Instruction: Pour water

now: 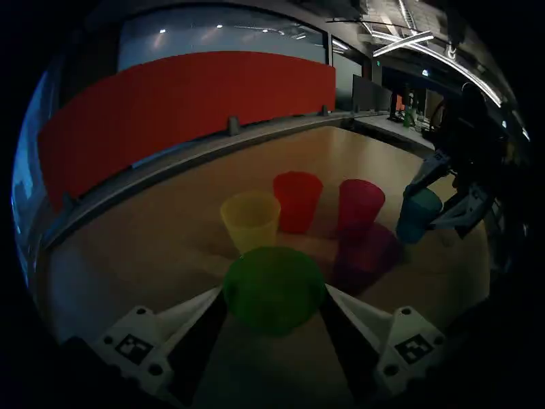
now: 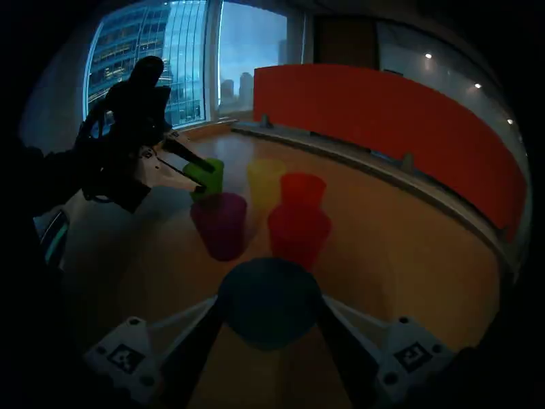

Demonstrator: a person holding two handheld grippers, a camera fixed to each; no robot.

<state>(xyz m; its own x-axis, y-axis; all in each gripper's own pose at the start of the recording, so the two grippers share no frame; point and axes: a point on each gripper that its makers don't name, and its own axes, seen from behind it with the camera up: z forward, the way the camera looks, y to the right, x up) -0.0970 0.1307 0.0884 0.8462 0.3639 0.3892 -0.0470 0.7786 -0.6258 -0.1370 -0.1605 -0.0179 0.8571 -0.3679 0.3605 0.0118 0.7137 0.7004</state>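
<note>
In the left gripper view my left gripper (image 1: 272, 290) is shut on a green cup (image 1: 272, 300), held low over the wooden table (image 1: 157, 238). Beyond it stand a yellow cup (image 1: 251, 219), a red cup (image 1: 298, 200), a crimson cup (image 1: 360, 204) and a purple cup (image 1: 364, 258). At the right, my right gripper (image 1: 436, 201) holds a teal cup (image 1: 417, 217). In the right gripper view that gripper (image 2: 269, 303) is shut on the teal cup (image 2: 269, 307). Ahead are the purple cup (image 2: 220, 223), crimson cup (image 2: 298, 234), red cup (image 2: 302, 189) and yellow cup (image 2: 266, 178). The left gripper (image 2: 204, 176) grips the green cup (image 2: 207, 177).
A long red partition (image 1: 184, 102) runs along the table's far edge, on a grey rail (image 1: 231, 129). Tall windows (image 2: 150, 61) lie behind a person's dark arm (image 2: 136, 102). The room is dim. Bare tabletop (image 2: 409, 273) stretches right of the cups.
</note>
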